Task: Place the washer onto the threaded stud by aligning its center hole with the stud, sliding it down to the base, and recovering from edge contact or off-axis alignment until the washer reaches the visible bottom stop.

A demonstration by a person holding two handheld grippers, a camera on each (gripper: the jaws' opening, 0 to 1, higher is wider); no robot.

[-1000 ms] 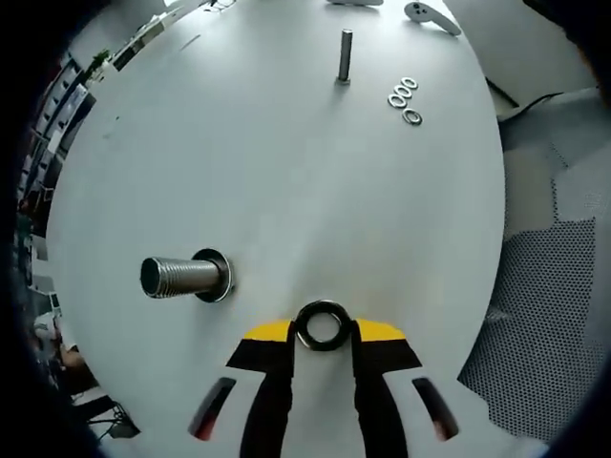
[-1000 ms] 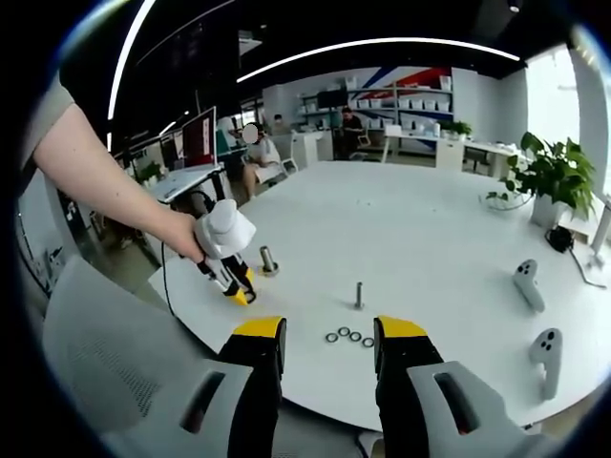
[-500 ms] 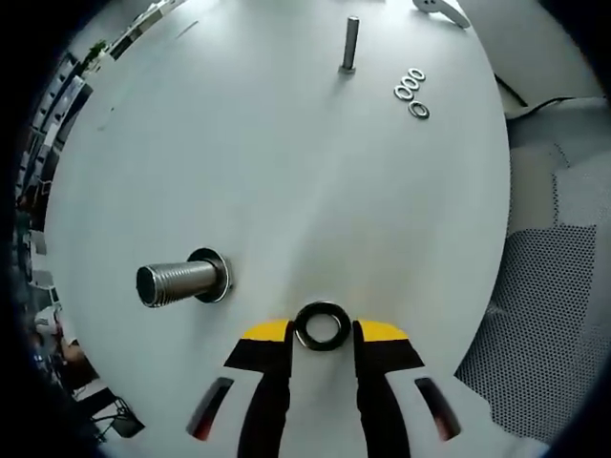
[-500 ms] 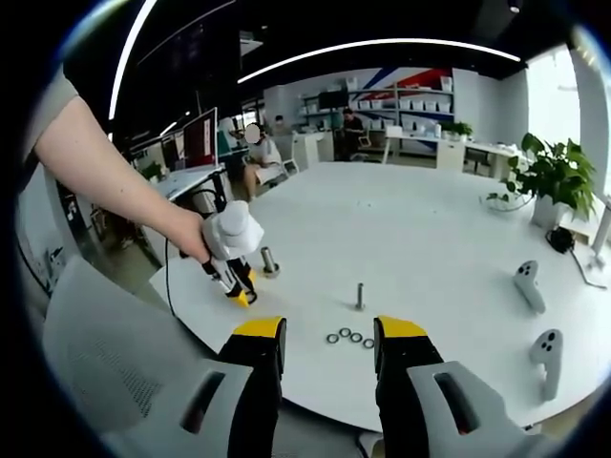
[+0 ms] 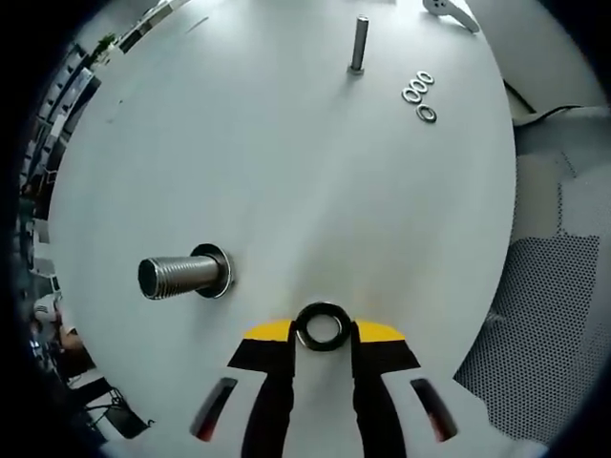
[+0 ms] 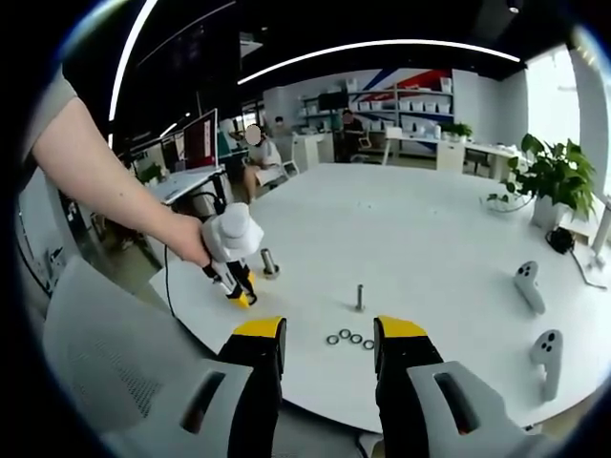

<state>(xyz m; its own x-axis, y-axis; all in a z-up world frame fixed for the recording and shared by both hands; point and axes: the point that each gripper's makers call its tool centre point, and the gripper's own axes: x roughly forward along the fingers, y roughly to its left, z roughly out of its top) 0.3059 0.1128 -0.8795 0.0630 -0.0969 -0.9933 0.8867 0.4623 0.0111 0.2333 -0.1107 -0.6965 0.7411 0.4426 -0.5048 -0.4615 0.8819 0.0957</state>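
The left gripper [image 5: 323,336] is hanging over the white table [image 5: 286,172], its yellow-tipped jaws clenching a dark washer [image 5: 323,326] between them, ring face toward the camera. The washer is sitting off to the right of the thick threaded stud [image 5: 179,276], apart from it, and the stud is rising from a round base flange on the table. Farther across the table a thin stud [image 5: 359,44] is standing upright, with three spare washers [image 5: 418,92] lying in a short row just beside it. In the right gripper view, the right gripper [image 6: 328,345] is hovering off the table's near edge with its jaws released and nothing between them. A person's hand [image 6: 188,241] is gripping the left gripper [image 6: 239,290] and pointing it down near the thick stud [image 6: 268,261]. Two white controllers [image 6: 528,284] are lying on the table's right side, and a potted plant [image 6: 546,181] is standing beyond them.
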